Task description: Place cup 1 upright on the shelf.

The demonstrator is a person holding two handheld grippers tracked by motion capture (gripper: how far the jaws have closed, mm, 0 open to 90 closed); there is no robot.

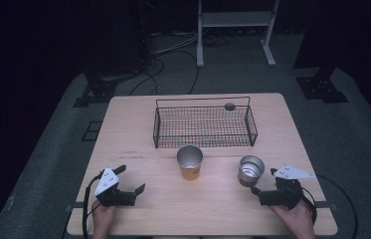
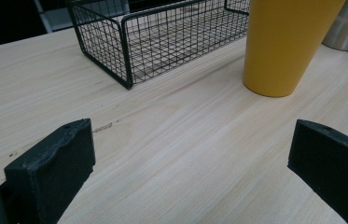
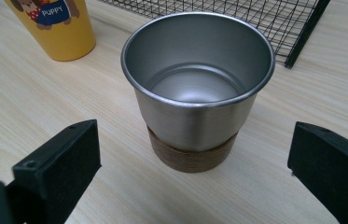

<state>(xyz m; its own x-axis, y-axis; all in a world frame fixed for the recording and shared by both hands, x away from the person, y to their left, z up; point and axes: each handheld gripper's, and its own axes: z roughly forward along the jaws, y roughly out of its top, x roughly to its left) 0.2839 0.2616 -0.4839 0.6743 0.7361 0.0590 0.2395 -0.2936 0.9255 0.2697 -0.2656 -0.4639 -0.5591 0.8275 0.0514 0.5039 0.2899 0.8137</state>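
While my left gripper [image 1: 132, 179] and right gripper [image 1: 264, 184] gape wide, I see the steel cup [image 3: 198, 84] empty; just beside it, the yellow cup [image 1: 190, 162] looks empty, and behind it the wire basket [image 1: 204, 124] seems bare.

A pale wooden surface [image 1: 138, 124] stands in the middle of a dim room, lit from above so that its top is the brightest area. Around it lies grey carpet floor [image 1: 362, 134]. At the far side a white metal frame [image 1: 235, 22] stands on two legs, with dark cables [image 1: 173, 55] trailing over the floor near it. Black stand bases [image 1: 322, 87] sit at the far left and far right. The far edges fall into darkness.
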